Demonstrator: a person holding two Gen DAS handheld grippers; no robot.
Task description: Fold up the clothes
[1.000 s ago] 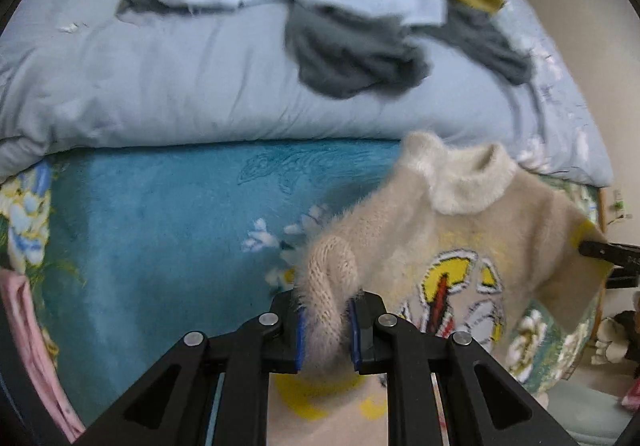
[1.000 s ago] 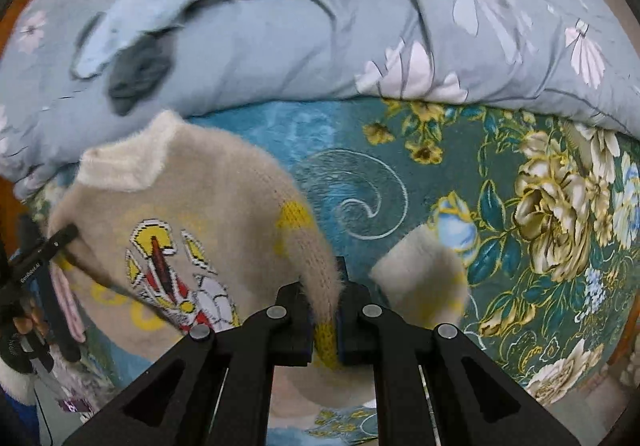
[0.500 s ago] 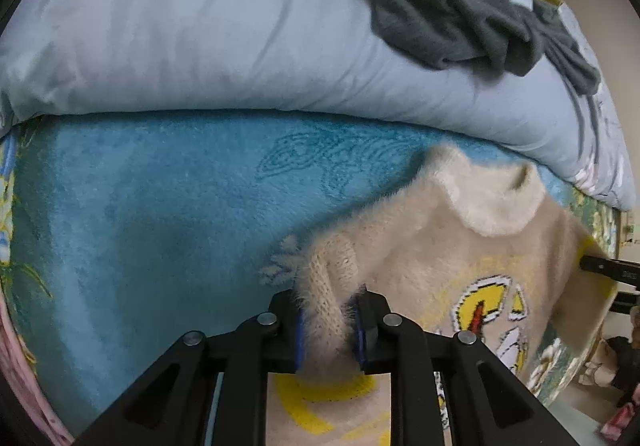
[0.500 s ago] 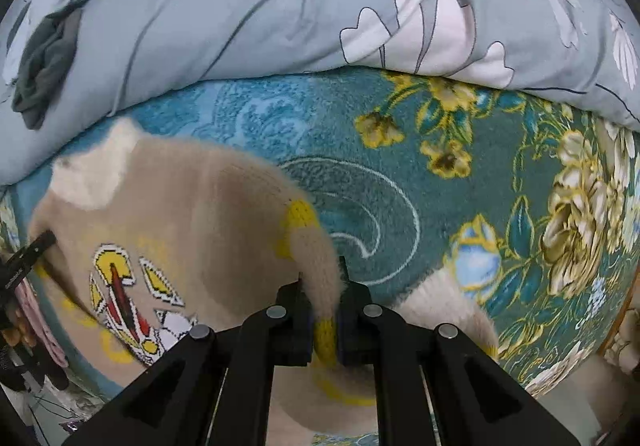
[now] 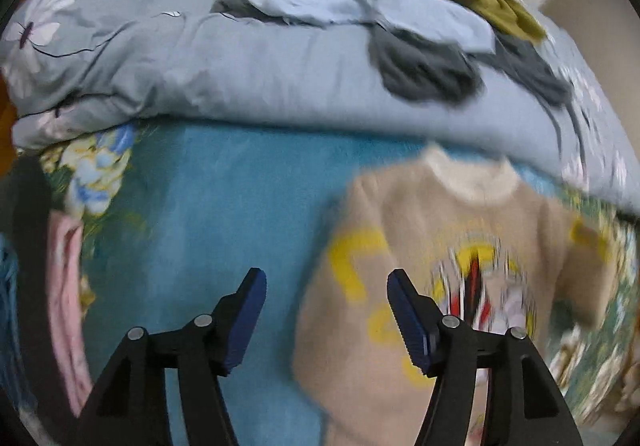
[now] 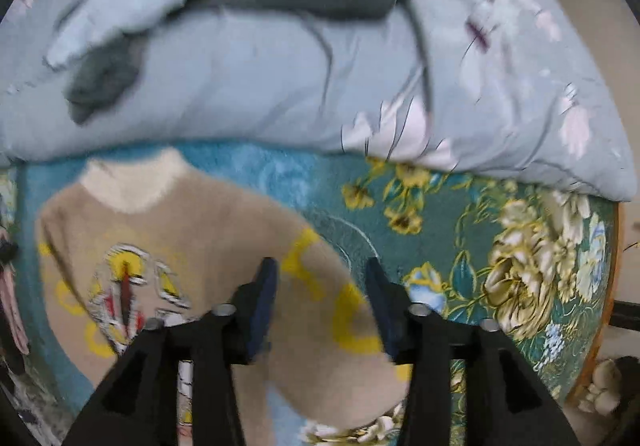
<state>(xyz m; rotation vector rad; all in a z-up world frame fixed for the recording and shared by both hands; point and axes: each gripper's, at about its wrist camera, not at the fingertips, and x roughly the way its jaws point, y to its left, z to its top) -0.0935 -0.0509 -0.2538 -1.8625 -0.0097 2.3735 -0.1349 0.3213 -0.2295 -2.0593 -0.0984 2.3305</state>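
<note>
Left wrist view, pale blue duvet (image 5: 248, 78) bunching along the bed's far side, beige sweater (image 5: 460, 266) lying flat on the teal floral blanket (image 5: 224, 214), my left gripper (image 5: 326, 316) and right gripper (image 6: 320, 302) hovering, fingers spread wide, released, holding nothing.

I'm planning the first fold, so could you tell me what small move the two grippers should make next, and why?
Probably lower the left gripper onto the near sleeve of the beige sweater and shut on it. Both it and the right gripper stand open and empty, and the sweater lies face up on the teal blanket, unfolded.
</note>
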